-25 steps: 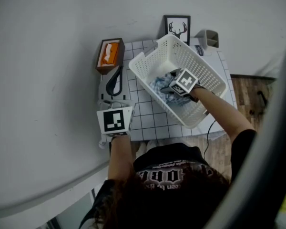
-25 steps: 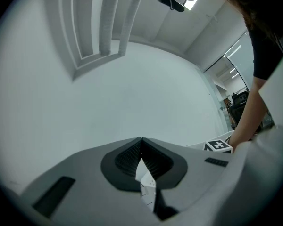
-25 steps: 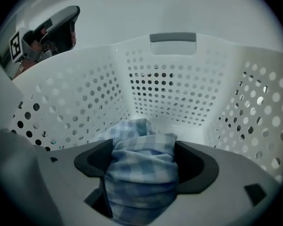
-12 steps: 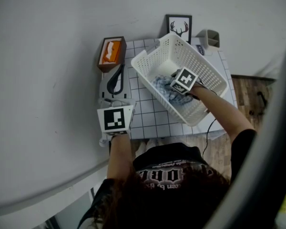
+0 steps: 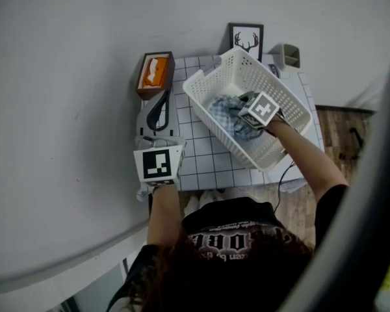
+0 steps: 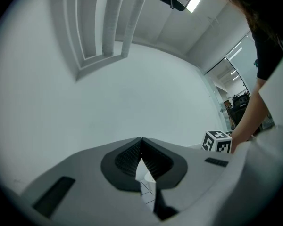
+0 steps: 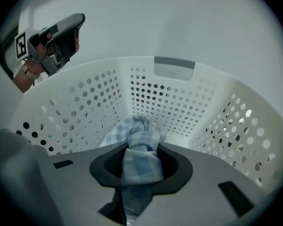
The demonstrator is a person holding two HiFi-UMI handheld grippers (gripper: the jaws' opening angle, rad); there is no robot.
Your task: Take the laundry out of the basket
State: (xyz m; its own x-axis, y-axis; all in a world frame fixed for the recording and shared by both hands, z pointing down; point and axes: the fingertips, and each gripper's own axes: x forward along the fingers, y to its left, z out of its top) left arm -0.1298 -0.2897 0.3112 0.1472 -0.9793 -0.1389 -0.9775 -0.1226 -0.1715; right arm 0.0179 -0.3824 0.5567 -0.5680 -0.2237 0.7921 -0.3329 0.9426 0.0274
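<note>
While your right tool [image 5: 243, 122] is down inside the basket [image 5: 287, 101], its jaws are closing on the checked cloth [image 5: 223, 112]. In the right gripper view the pads [image 7: 107, 167] already press a bunched fold of that cloth [image 7: 141, 157] between them, and the rest of it trails toward the basket's far wall [image 7: 166, 97].

Findings, all placed against the basket:

- Basket: white, perforated, standing at an angle on the gridded surface [image 5: 205, 156]. Its near right corner reaches the surface's front edge.
- Laundry: the blue-and-white checked cloth lies on the basket floor, toward the left wall. It is inside the basket and has not been lifted over the rim.
- Right tool: clenched on the cloth, as noted. Your forearm crosses the basket's near right rim.
- Left tool [image 5: 160, 103]: well to the left of the basket and not touching it. The left gripper view shows its jaws together at the tips with nothing between them [image 6: 141, 142]. From inside the basket it shows over the left rim, held in your hand [image 7: 61, 32].
- Tissue box [image 5: 155, 73]: left of the basket's far corner, at the back of the surface, just beyond the left tool's tip.
- Framed antler picture [image 5: 246, 39]: directly behind the basket, upright against the wall.
- Grey holder [image 5: 285, 53]: behind the basket's right side, beside the picture.
</note>
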